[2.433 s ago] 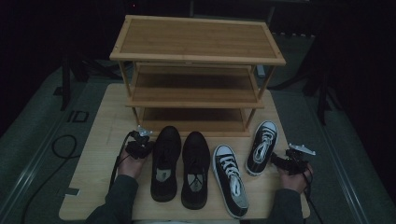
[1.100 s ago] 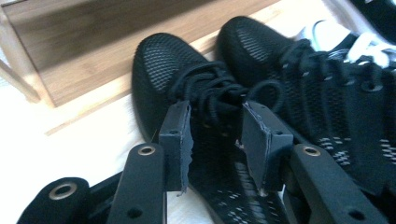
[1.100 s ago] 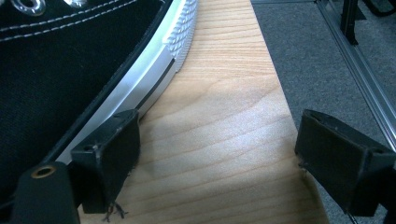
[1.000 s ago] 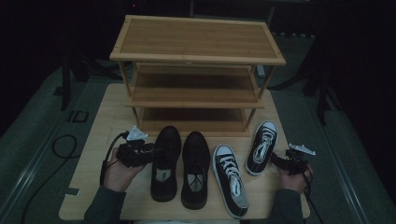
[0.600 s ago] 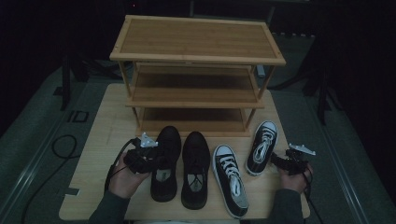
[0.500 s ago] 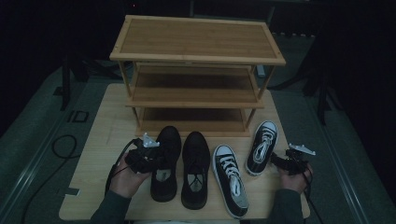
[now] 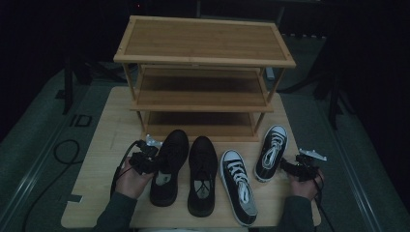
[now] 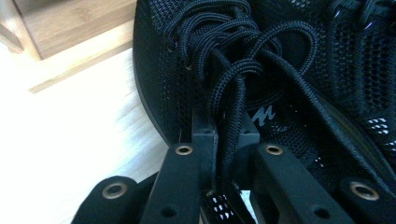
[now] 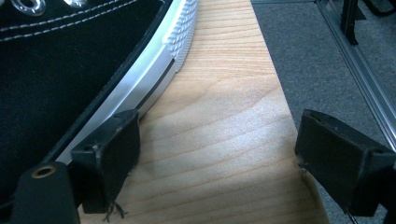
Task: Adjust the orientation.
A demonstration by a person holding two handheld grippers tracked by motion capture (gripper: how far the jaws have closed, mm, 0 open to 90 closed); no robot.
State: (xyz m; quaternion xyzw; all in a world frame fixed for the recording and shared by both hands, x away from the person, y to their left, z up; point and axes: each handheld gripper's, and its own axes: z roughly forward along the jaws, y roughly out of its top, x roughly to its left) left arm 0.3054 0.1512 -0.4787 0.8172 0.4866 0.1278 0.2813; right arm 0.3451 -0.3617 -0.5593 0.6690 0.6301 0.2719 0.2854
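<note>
Black mesh lace-up shoe (image 7: 168, 166) lies on the pale wooden desk (image 7: 96, 169), just in front of the three-tier bamboo shoe rack (image 7: 203, 72), leftmost of four shoes in a row. The left gripper (image 8: 224, 140) has just been closing its fingers (image 8: 204, 135) — they now pinch the shoe's side wall by the laces, one black lace running between them. Its twin black shoe (image 7: 202, 174) sits just beside it. Farther along, in front of the rack's right end, the right gripper (image 9: 233, 154) holds its fingers spread wide over bare wood — one pad (image 9: 114, 149) beside the white sole of a black canvas sneaker (image 9: 56, 65).
</note>
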